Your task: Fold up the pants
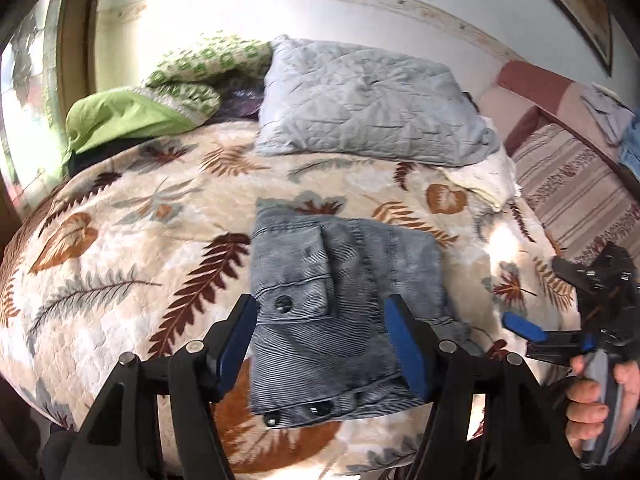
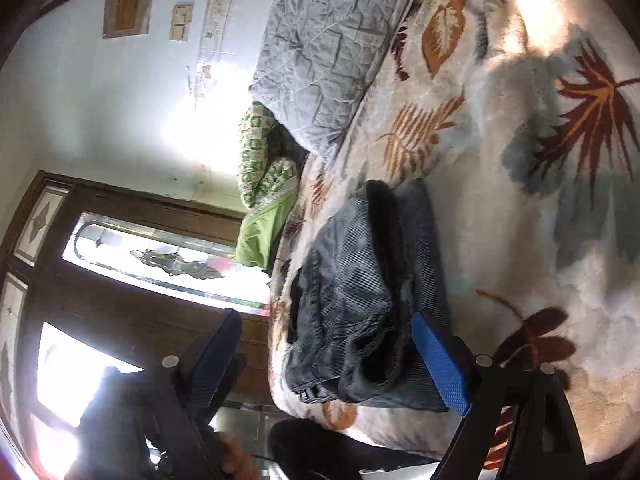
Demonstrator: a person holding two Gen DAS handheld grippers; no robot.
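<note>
Pants (image 1: 340,312) lie folded into a compact stack on the bed (image 1: 120,240), below the grey pillow (image 1: 368,100); left claw (image 1: 320,344) is spread, nothing pinched; right claw (image 2: 332,364) likewise spread beside the stack; loose top layers could be snagged and unfolded on withdrawal.

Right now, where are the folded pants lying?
In the left wrist view the pants lie folded on the leaf-patterned bedspread, at the bed's near edge, in front of the grey pillow and just ahead of the open left tongs.
</note>
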